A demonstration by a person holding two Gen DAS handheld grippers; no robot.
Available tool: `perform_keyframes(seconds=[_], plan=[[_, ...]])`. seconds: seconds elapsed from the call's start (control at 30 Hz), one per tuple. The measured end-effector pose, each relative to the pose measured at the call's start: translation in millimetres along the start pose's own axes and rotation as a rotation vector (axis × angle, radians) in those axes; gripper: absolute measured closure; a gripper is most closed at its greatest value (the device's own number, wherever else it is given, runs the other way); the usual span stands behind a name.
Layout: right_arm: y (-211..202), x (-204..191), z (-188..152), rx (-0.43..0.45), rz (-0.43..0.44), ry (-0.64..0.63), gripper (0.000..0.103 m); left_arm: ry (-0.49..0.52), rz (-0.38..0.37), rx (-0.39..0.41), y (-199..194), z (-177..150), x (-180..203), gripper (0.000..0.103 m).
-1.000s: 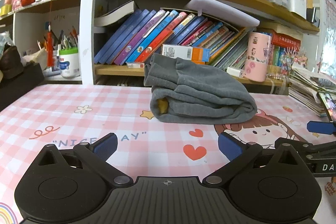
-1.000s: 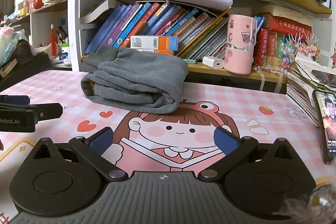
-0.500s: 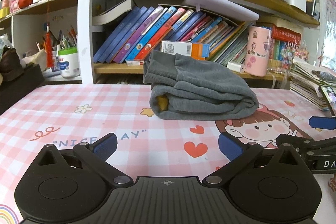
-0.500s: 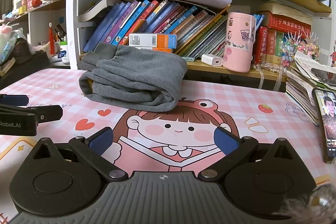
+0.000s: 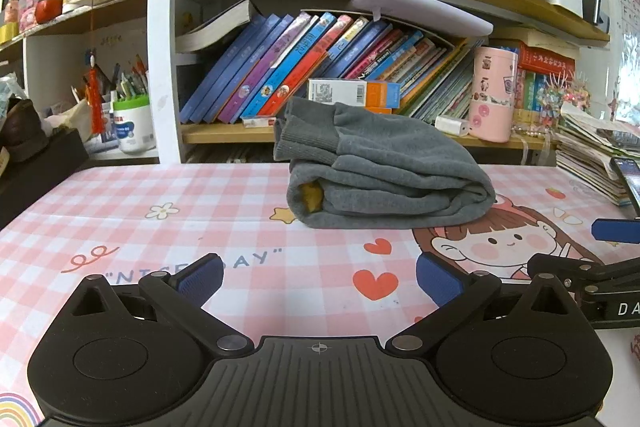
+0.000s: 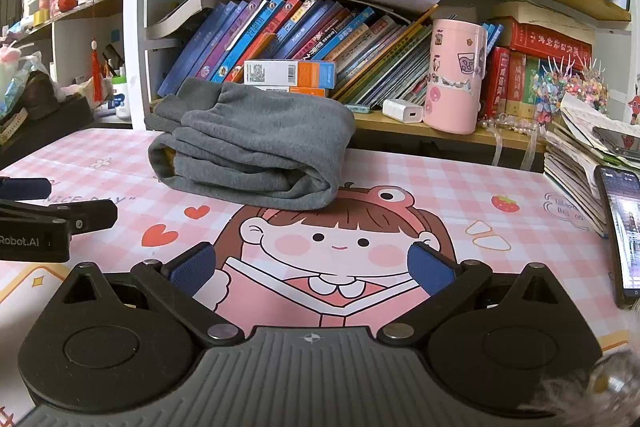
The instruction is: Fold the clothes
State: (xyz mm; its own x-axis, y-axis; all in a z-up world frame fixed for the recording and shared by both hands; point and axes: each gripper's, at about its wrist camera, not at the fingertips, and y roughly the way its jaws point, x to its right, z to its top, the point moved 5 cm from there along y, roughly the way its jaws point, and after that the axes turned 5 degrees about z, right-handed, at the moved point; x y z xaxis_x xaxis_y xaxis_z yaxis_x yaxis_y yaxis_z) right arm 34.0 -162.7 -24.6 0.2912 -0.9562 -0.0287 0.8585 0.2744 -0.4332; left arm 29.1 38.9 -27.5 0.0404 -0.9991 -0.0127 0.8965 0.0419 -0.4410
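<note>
A grey garment (image 5: 384,175) lies folded into a thick bundle at the back of the pink checked table mat (image 5: 120,211), its ribbed cuffs on top at the left and a bit of yellow lining showing at its left end. In the right wrist view the same grey garment (image 6: 252,151) sits left of centre. My left gripper (image 5: 318,277) is open, well short of the bundle, nothing between its blue pads. My right gripper (image 6: 312,267) is open too, over the cartoon girl print, apart from the cloth. The right gripper's fingers (image 5: 600,267) show at the left wrist view's right edge.
A bookshelf (image 5: 320,131) full of leaning books runs right behind the table. A pink canister (image 6: 454,75) and a white charger (image 6: 402,110) stand on its lower shelf. A stack of papers (image 6: 580,163) and a lit phone (image 6: 624,227) lie at the right edge.
Both grippers have drawn back slightly from the folded garment and stay open. The bundle itself has not moved.
</note>
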Motion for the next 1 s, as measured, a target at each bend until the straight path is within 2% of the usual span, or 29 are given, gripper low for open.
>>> perform_keyframes(seconds=[1.0], plan=[[1.6, 0.1, 0.1, -0.009, -0.001, -0.001, 0.0, 0.006, -0.009, 0.004, -0.1, -0.4, 1.2, 0.0]])
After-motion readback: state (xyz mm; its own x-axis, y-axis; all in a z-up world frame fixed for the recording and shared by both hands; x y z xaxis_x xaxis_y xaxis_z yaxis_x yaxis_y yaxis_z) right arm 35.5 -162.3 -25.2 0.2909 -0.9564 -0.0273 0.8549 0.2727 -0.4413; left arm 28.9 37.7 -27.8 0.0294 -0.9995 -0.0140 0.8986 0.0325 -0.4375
